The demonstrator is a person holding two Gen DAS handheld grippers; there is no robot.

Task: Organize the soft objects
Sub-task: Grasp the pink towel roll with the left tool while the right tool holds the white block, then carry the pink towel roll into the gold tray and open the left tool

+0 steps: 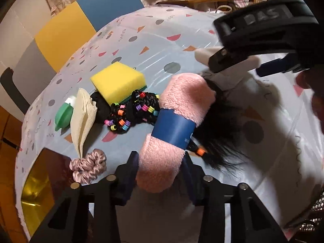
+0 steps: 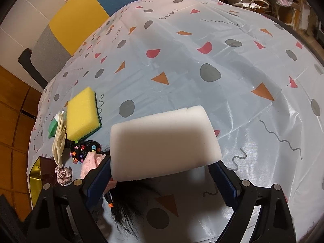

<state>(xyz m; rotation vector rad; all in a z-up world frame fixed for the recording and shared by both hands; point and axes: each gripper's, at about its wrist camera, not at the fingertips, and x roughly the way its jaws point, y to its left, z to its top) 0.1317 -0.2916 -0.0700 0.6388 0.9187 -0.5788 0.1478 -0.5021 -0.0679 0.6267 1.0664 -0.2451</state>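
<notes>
My left gripper (image 1: pixel 160 168) is shut on a rolled pink fluffy towel (image 1: pixel 178 117) with a blue paper band, held low over the table. My right gripper (image 2: pixel 162 174) is shut on a white sponge block (image 2: pixel 164 141) and holds it above the table; it shows in the left wrist view (image 1: pixel 228 60) beyond the towel. A yellow sponge (image 1: pixel 118 81) with a green underside, black beaded hair ties (image 1: pixel 131 113), a pink scrunchie (image 1: pixel 89 165), a folded beige cloth (image 1: pixel 83 117) and a green object (image 1: pixel 64 115) lie clustered at the left. Black hair (image 1: pixel 218 141) lies under the towel.
The table wears a pale cloth (image 2: pixel 222 60) printed with dots and triangles. A gold and dark red box (image 1: pixel 40 178) sits at the table's near left edge. Coloured panels (image 1: pixel 64 32) and a dark chair (image 1: pixel 12 89) stand beyond the left edge.
</notes>
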